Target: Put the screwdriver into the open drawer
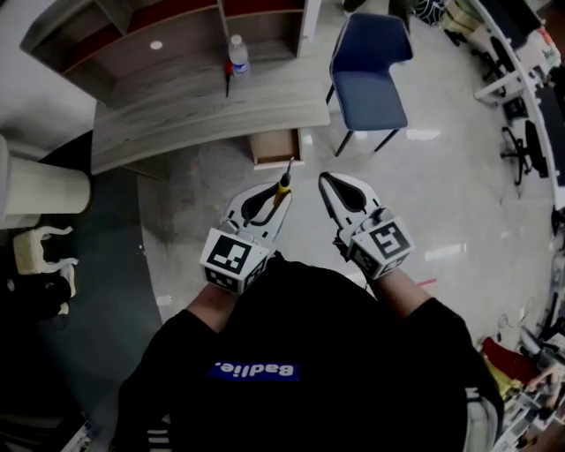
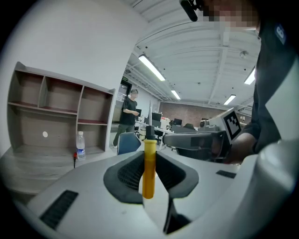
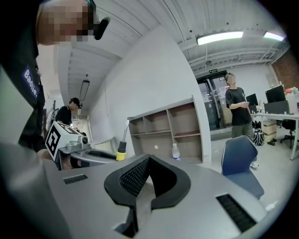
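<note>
The screwdriver has a yellow handle and a thin metal shaft, and its tip points away from me. My left gripper is shut on the handle, with both dark pads pressed against it. The open drawer is a shallow wooden box that sticks out from under the grey desk, just beyond the screwdriver's tip. To the right, at the same height, my right gripper is shut with nothing in it; its tips meet. The screwdriver also shows in the right gripper view.
A water bottle and a small red item stand on the desk in front of a shelf unit. A blue chair stands to the right of the drawer. A person stands further back in the room.
</note>
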The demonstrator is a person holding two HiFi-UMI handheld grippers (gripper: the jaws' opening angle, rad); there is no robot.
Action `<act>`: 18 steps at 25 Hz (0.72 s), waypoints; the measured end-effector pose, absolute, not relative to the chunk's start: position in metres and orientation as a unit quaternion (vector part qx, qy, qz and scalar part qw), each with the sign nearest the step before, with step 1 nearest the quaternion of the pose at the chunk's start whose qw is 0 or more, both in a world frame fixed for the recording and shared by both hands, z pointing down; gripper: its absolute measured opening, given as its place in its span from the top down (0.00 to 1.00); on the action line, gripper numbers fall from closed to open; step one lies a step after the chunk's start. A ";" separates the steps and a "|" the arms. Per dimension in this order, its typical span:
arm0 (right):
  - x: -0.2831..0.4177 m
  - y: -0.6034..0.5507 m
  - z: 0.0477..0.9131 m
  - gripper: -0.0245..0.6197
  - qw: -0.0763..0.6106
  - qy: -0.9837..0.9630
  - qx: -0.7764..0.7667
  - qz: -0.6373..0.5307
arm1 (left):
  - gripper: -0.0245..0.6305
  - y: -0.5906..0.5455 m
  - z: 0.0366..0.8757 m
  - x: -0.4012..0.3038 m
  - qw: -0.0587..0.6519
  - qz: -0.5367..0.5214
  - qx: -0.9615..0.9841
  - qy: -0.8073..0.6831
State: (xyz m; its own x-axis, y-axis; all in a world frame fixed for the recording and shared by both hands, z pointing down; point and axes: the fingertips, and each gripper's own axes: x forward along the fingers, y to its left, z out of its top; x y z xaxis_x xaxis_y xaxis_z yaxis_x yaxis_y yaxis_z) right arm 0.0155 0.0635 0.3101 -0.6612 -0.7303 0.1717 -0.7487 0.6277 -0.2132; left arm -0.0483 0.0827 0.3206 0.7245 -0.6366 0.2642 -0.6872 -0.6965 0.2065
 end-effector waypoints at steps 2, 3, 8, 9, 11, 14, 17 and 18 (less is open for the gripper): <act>0.005 0.047 0.309 0.92 0.033 -0.898 0.417 0.135 | 0.85 0.067 0.323 -0.056 0.152 0.091 0.919 -0.352; 0.001 0.039 0.309 0.92 0.033 -0.897 0.421 0.135 | 0.85 0.060 0.324 -0.059 0.154 0.094 0.921 -0.346; -0.014 0.012 0.309 0.92 0.037 -0.888 0.439 0.135 | 0.85 0.031 0.327 -0.075 0.153 0.097 0.930 -0.320; -0.016 0.008 0.309 0.92 0.039 -0.886 0.441 0.135 | 0.85 0.026 0.328 -0.077 0.153 0.097 0.931 -0.318; -0.017 0.001 0.310 0.92 0.042 -0.885 0.444 0.134 | 0.85 0.017 0.330 -0.081 0.155 0.096 0.931 -0.317; -0.015 -0.007 0.311 0.92 0.048 -0.885 0.443 0.133 | 0.85 0.007 0.332 -0.080 0.160 0.096 0.929 -0.320; -0.008 -0.017 0.313 0.92 0.049 -0.887 0.438 0.136 | 0.85 -0.004 0.331 -0.074 0.171 0.099 0.924 -0.328; -0.005 -0.020 0.314 0.92 0.049 -0.888 0.435 0.137 | 0.85 -0.007 0.333 -0.072 0.173 0.099 0.922 -0.331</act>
